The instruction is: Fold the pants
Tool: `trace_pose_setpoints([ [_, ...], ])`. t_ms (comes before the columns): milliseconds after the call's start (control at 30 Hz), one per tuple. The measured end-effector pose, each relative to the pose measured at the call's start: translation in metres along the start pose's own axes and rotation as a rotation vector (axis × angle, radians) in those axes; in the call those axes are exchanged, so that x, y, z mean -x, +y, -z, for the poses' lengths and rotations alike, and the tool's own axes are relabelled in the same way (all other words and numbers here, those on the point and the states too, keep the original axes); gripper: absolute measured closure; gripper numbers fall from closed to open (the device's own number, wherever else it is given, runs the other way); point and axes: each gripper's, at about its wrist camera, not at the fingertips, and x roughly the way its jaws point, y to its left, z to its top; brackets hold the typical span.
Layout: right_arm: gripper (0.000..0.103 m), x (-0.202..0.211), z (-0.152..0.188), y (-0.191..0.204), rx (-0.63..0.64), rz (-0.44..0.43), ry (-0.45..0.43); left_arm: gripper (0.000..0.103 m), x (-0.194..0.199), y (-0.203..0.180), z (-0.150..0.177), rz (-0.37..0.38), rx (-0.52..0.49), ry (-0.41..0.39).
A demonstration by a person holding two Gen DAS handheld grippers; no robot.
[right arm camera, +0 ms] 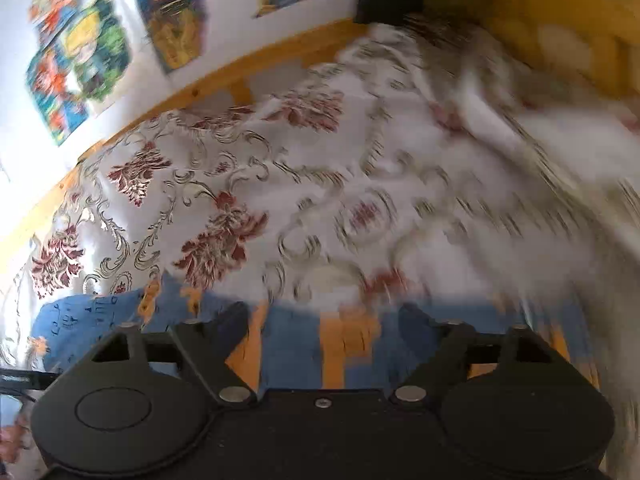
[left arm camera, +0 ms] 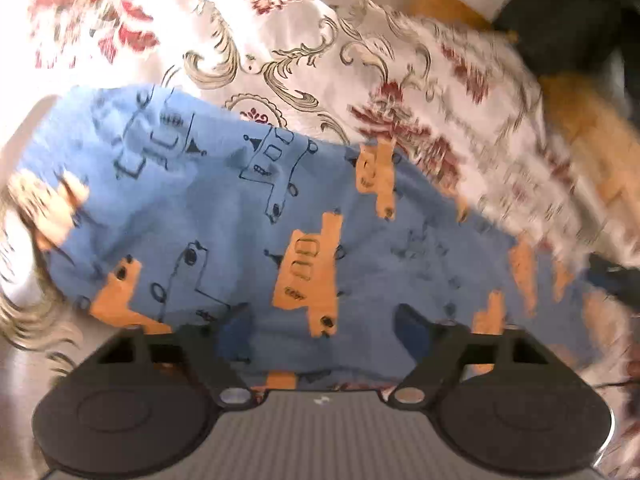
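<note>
Left wrist view is showing the blue pants [left arm camera: 248, 216] lying spread across the flowered bedspread [left arm camera: 304, 52], with the left gripper [left arm camera: 322, 330] sitting released, fingers apart, low over the near edge of the cloth and gripping nothing. Right wrist view is heavily smeared (motion blur), but the right gripper [right arm camera: 324, 326] is also looking released, fingers spread over the pants' edge [right arm camera: 280, 344] with bedspread [right arm camera: 280, 168] beyond; whether the tips are touching fabric, cannot tell. I'm reading this as the pre-grasp of a fold: both claws lining up along one edge, nothing pinched yet. Next move is calling for both to clench on that near edge at matching points, then carrying it over evenly toward the far side.
</note>
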Motion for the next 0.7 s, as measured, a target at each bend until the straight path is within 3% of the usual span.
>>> trace_pose_setpoints([
  [67,0.018,0.013,0.024,-0.016,-0.105,0.095,0.007,0.019,-0.002,-0.010,0.006,-0.060,-0.088,0.009],
  [133,0.028,0.031,0.048,-0.036,-0.176,0.250,0.002,0.018,-0.006,-0.017,0.009,-0.129,-0.138,0.028],
  [167,0.036,0.044,0.055,-0.041,-0.186,0.272,-0.024,0.017,-0.004,-0.021,0.008,-0.148,-0.148,0.041],
  [233,0.025,0.072,0.061,-0.044,-0.206,0.286,-0.080,0.015,0.000,-0.026,0.004,-0.187,-0.127,0.070],
  [267,0.010,0.083,0.066,-0.042,-0.214,0.323,-0.120,0.015,0.004,-0.031,-0.001,-0.203,-0.113,0.080],
  [300,0.004,0.096,0.073,-0.039,-0.221,0.355,-0.177,0.015,0.007,-0.037,-0.006,-0.202,-0.106,0.084],
  [333,0.005,0.107,0.081,-0.036,-0.239,0.367,-0.221,0.015,0.010,-0.043,-0.012,-0.194,-0.105,0.085],
  [467,0.006,0.112,0.102,-0.045,-0.375,0.262,-0.221,0.010,0.018,-0.106,-0.049,-0.126,-0.205,0.097],
  [600,0.008,0.098,0.110,-0.058,-0.568,0.113,-0.184,0.007,0.024,-0.203,-0.086,-0.078,-0.477,0.149],
  [700,0.008,0.095,0.110,-0.063,-0.636,0.090,-0.217,0.000,0.024,-0.270,-0.097,-0.023,-0.637,0.148],
])
